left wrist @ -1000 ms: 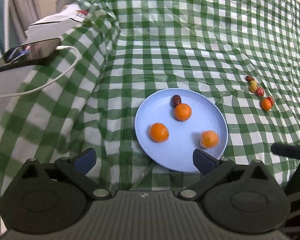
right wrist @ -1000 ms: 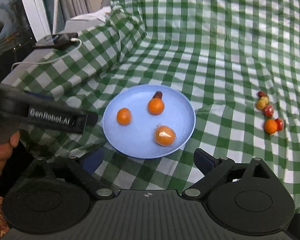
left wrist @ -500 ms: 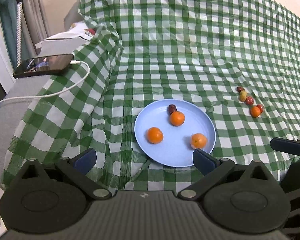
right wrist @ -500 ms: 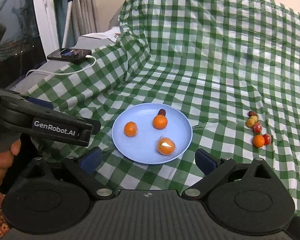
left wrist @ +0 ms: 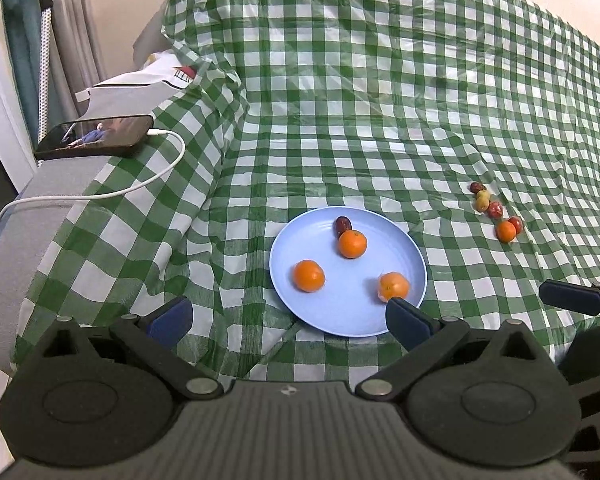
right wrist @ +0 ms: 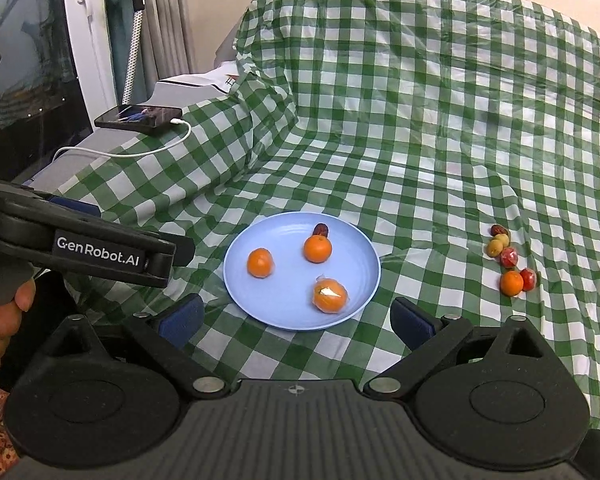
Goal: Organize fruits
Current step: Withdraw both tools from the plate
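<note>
— What's at the far left of your feeds?

— Up and to the left of my left gripper (left wrist: 288, 314), a phone (left wrist: 96, 137) lies on a grey ledge with a white charging cable (left wrist: 100, 194) plugged in. In the right wrist view a hand (right wrist: 2, 316) grips the handle of that left tool.

— And the left gripper itself?

— Its fingers are spread wide, nothing between them. It hangs over the near edge of the green checked cloth (left wrist: 380, 100).

— What sits ahead of it?

— A light blue plate (left wrist: 328, 316), just in front and slightly right. On it are three oranges: one (left wrist: 308, 275) nearest my left fingertip side, one (left wrist: 352, 243) farther back, touching a dark red date-like fruit (left wrist: 342, 224), and one in clear wrap (left wrist: 394, 286) right by the tip of my right-hand finger.

— The right gripper?

— My right gripper (right wrist: 298, 318) is also spread apart and empty, with the plate (right wrist: 276, 308) straight ahead of it.

— Anything further right?

— Ahead and to the right, well apart from the plate, a small row of fruit lies on the cloth: a dark one (right wrist: 498, 230), a yellowish one (right wrist: 495, 247), a wrapped red one (right wrist: 509, 257), a small orange (right wrist: 511, 283) and another red one (right wrist: 528, 279) touching it.
</note>
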Available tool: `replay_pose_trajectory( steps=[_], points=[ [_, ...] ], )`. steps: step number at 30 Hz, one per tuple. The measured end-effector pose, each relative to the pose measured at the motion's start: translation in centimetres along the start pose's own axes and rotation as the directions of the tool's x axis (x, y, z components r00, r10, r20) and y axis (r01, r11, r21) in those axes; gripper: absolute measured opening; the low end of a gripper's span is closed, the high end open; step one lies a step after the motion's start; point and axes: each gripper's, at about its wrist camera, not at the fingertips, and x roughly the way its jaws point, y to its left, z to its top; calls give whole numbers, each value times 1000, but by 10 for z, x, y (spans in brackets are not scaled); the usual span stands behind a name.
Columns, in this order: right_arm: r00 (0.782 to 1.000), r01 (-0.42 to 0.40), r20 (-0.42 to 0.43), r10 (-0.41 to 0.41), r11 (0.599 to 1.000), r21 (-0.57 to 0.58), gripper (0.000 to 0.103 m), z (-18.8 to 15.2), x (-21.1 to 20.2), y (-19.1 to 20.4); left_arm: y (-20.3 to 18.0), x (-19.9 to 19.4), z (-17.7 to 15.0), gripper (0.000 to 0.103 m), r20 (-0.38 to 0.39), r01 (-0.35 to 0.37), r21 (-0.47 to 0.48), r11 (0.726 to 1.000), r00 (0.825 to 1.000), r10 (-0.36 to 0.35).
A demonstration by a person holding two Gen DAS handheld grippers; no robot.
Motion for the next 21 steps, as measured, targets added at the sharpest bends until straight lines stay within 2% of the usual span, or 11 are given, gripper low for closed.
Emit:
replay_pose_trajectory(
  steps=[21],
  points=[
    [1000, 3, -22, -2, 1000, 23, 99, 0, 10, -5, 2, 8, -3, 102, -20, -3, -6, 1000, 1000, 3]
  ],
)
